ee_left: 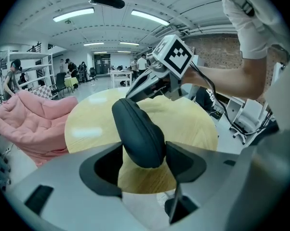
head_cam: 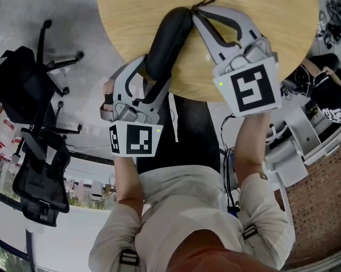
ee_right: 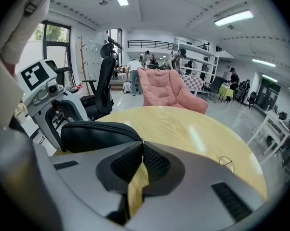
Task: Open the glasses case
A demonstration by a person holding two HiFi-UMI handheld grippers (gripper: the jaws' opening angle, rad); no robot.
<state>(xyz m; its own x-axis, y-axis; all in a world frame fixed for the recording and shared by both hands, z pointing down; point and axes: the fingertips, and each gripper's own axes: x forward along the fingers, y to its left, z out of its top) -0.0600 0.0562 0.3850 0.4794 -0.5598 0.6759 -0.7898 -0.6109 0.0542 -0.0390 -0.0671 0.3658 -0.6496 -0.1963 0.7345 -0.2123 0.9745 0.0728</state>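
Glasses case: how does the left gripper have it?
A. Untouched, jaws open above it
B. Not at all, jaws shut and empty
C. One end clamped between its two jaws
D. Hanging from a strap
C: in the left gripper view the rounded end of the black glasses case sits inside the left gripper, with the jaws pressing on both sides of it.

- No legible txt, brand or nr in any view.
- Left-hand white cube & right-hand white cube: black square marker patterns only, no letters.
- White print on black item: too blurred to read.
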